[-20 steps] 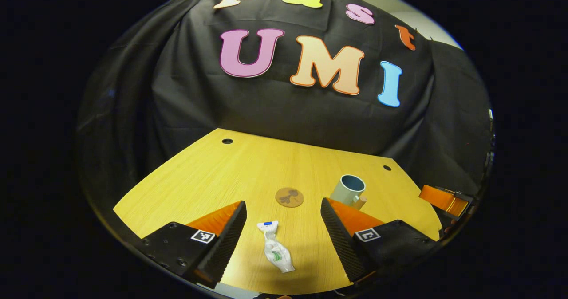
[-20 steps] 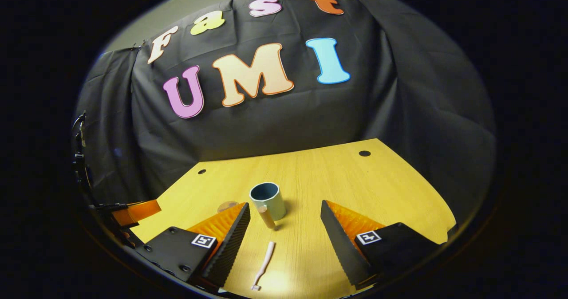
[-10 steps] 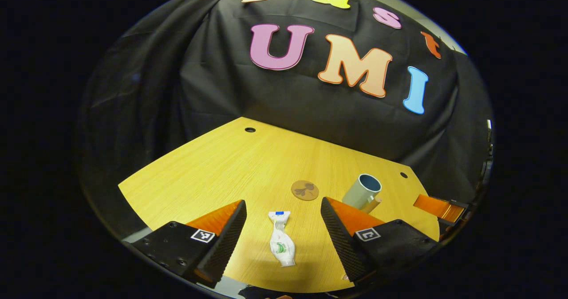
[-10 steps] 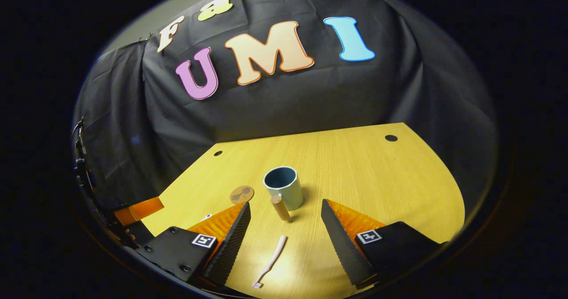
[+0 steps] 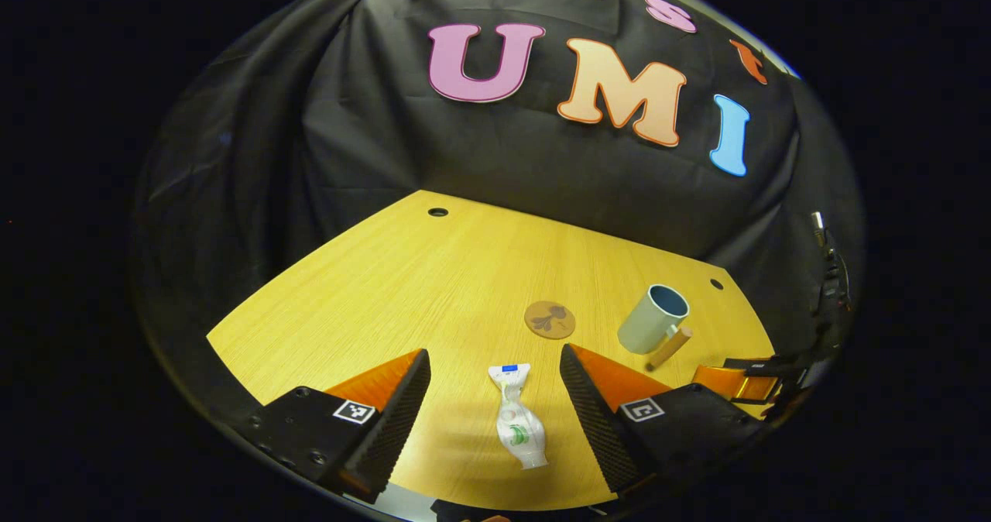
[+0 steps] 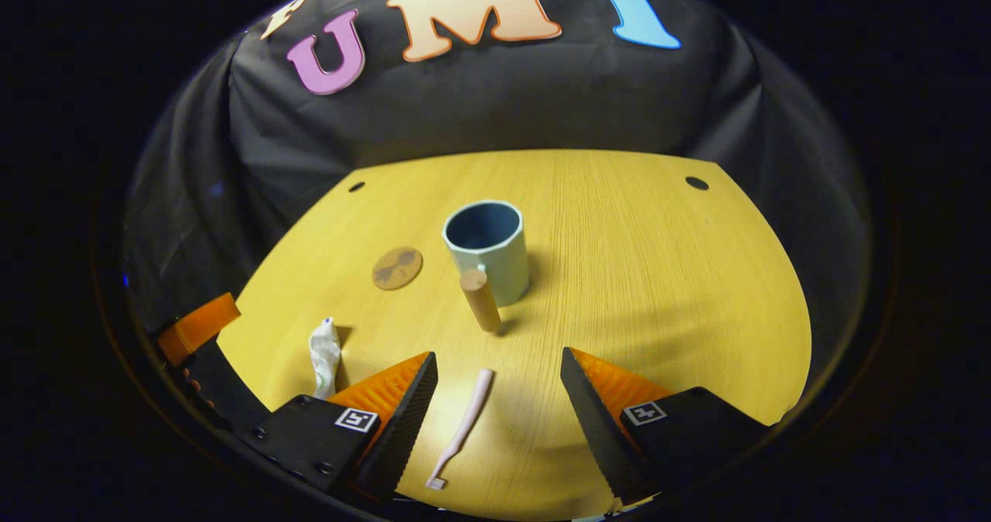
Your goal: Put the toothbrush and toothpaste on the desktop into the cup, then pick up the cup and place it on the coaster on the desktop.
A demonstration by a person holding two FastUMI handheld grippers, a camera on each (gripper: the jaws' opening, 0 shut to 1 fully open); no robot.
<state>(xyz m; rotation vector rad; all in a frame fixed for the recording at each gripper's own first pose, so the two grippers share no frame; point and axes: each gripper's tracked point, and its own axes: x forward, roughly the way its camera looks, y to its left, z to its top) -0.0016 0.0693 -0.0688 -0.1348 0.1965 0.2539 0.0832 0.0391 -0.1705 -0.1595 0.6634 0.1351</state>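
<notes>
Wooden desktop [image 6: 658,274] before black cloth. Compared with half a second earlier, the right gripper [image 6: 499,413] has been tilted downward and advanced: cup [image 6: 488,247] and coaster [image 6: 397,267] are seen larger and higher. Both grippers are spread wide, holding nothing. The toothbrush [image 6: 463,427] lies flat between the right gripper's fingers, the cup just beyond it. The toothpaste [image 5: 519,425] lies between the left gripper's [image 5: 495,410] fingers, coaster ahead, unobstructed.

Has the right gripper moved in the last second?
Yes. The right gripper has moved forward and tipped down: the cup and desk now look larger and sit higher between its fingers.
</notes>
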